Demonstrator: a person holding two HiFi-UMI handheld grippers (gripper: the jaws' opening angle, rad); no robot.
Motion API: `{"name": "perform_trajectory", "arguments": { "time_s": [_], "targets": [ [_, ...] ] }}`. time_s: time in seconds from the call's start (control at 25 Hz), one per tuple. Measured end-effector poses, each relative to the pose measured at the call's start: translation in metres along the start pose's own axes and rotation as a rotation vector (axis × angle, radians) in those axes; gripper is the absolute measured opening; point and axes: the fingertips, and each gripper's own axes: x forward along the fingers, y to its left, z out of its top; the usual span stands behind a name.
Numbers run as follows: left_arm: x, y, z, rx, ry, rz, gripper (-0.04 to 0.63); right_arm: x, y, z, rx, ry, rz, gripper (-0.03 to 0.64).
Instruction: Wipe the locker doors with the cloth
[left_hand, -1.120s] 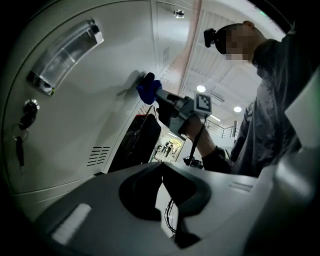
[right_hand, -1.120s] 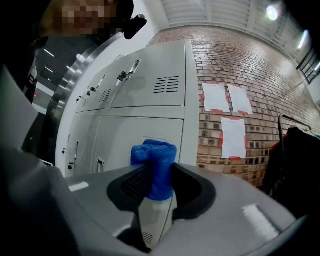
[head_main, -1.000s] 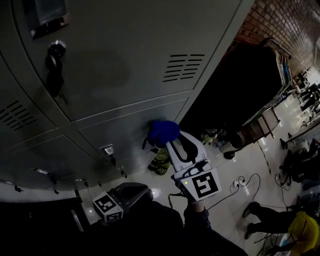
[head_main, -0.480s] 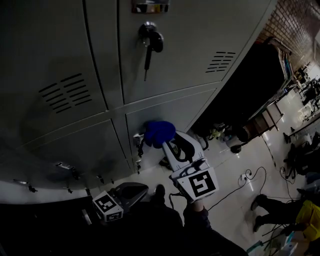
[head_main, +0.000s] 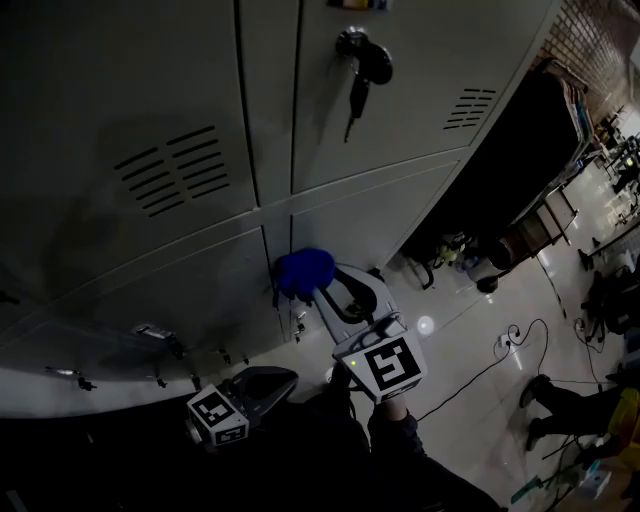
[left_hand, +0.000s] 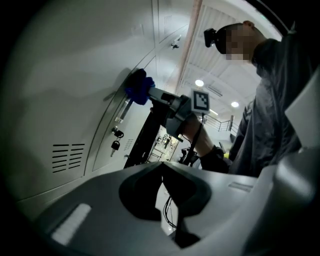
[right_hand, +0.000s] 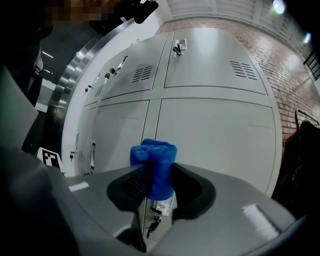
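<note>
A folded blue cloth (head_main: 303, 272) is clamped in my right gripper (head_main: 318, 285), which presses it against a lower grey locker door (head_main: 360, 215) near the seam between two doors. The right gripper view shows the blue cloth (right_hand: 154, 165) standing up between the jaws, facing the grey locker doors (right_hand: 210, 130). My left gripper (head_main: 268, 385) hangs low at the bottom, away from the lockers, jaws shut and empty. In the left gripper view the blue cloth (left_hand: 138, 88) touches the locker face (left_hand: 75, 90).
Keys hang from a lock (head_main: 362, 62) on an upper door, and small latches (head_main: 160, 335) line the lower doors. Vent slots (head_main: 175, 170) mark the doors. To the right is a dark opening (head_main: 510, 170) and a glossy floor with cables (head_main: 500, 355).
The view has shifted along the locker row; the right gripper with the cloth has slid left across the lower door toward the seam. The left gripper stays low.
</note>
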Motion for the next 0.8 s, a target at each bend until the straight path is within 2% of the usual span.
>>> {"name": "perform_trajectory", "arguments": {
  "time_s": [0.2,0.44,0.8],
  "targets": [
    [0.0,0.005,0.001,-0.005,-0.008,0.022,0.0,0.004,-0.007,0.0,0.026,-0.015,0.005,0.121],
    [0.023,0.005,0.008,-0.007,-0.014,0.041,0.0,0.003,-0.019,0.0,0.021,-0.02,0.062,0.121],
    [0.084,0.0,0.018,-0.009,-0.019,0.055,0.0,-0.018,-0.083,-0.014,0.02,0.004,0.048,0.121]
  ]
}}
